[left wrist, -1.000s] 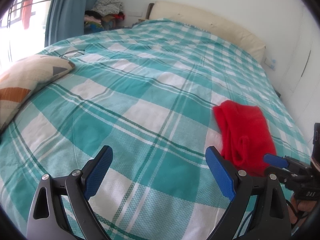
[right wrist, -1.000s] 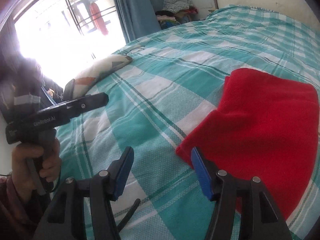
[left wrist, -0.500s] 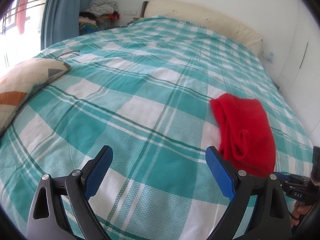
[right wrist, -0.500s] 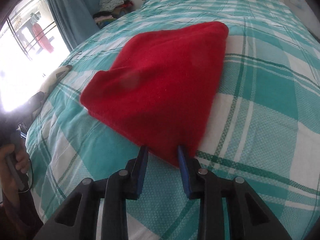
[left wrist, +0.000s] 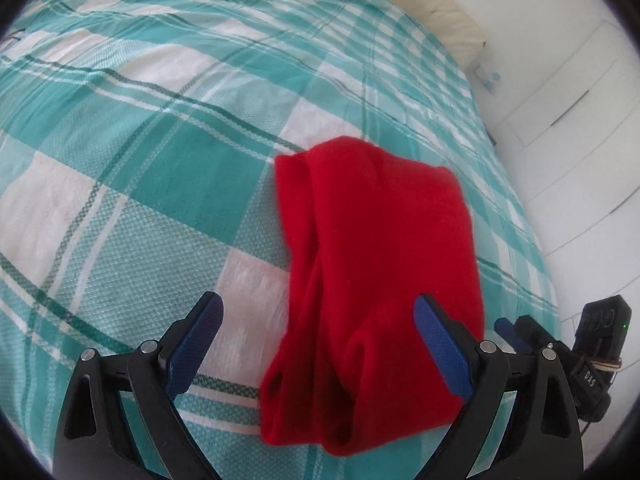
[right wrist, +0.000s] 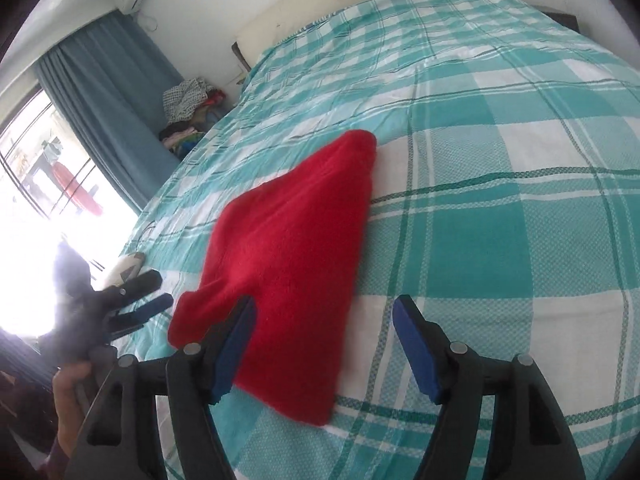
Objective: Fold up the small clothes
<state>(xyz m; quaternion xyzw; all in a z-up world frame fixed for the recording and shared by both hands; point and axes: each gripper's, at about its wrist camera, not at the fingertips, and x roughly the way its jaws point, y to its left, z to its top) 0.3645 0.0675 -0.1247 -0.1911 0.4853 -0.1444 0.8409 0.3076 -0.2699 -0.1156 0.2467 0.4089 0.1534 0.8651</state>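
Observation:
A red fleece garment [left wrist: 380, 248] lies folded over on the teal checked bedspread [left wrist: 140, 140]. It also shows in the right wrist view [right wrist: 288, 264]. My left gripper [left wrist: 320, 348] is open and empty, its jaws on either side of the garment's near end, just above it. My right gripper [right wrist: 324, 344] is open and empty, over the garment's near right edge; its left pad [right wrist: 236, 344] is over the cloth. The right gripper also shows at the lower right of the left wrist view [left wrist: 516, 332], and the left gripper at the left of the right wrist view [right wrist: 136, 300].
A cream headboard [right wrist: 320, 4] is at the far end of the bed. A blue curtain [right wrist: 104, 100] and a bright window [right wrist: 48, 184] are on the left, with a pile of clothes [right wrist: 188, 112] beside them. White cupboard doors [left wrist: 580, 128] stand to the right.
My right gripper has opened and let go of the garment's corner. My left gripper has moved right and forward, so the garment now lies between its jaws.

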